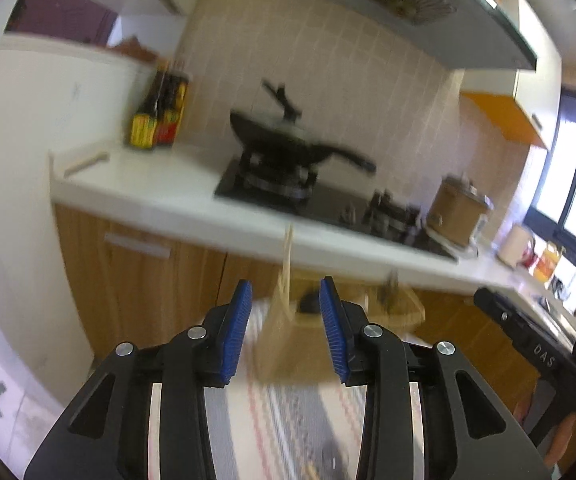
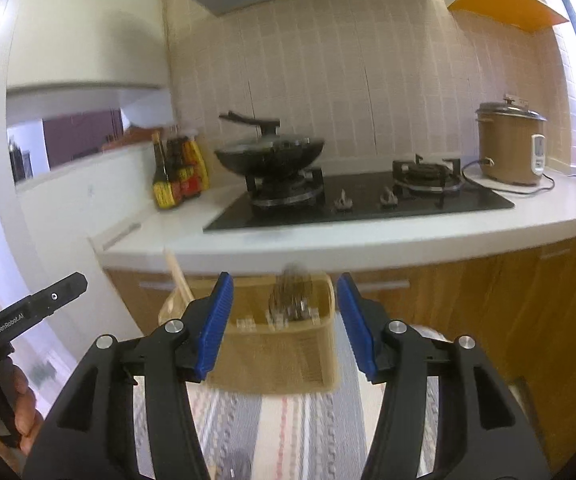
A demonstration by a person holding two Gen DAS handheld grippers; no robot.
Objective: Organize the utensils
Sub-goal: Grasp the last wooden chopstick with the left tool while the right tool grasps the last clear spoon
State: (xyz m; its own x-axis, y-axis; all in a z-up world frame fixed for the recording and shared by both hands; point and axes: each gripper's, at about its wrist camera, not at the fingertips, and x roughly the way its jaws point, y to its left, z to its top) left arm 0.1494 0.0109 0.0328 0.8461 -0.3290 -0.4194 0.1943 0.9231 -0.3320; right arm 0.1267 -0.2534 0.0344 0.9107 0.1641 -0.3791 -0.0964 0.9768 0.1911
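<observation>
Behind our striped tablecloth (image 2: 300, 432) runs one white kitchen counter (image 2: 368, 236). One tan wooden utensil holder (image 2: 288, 356), cutlery inside, stands at the cloth's far edge. Left gripper (image 1: 285, 332) and right gripper (image 2: 283, 328) point at it, fingers apart, empty.

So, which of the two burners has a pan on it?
The left burner, nearest the sauce bottles; the right burner is bare.

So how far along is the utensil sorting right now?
Some is done: the tan wooden utensil holder on the striped cloth already holds metal cutlery and a wooden spatula. Nothing is in hand: the left gripper and right gripper are both open, empty. What remains isn't visible.
</observation>
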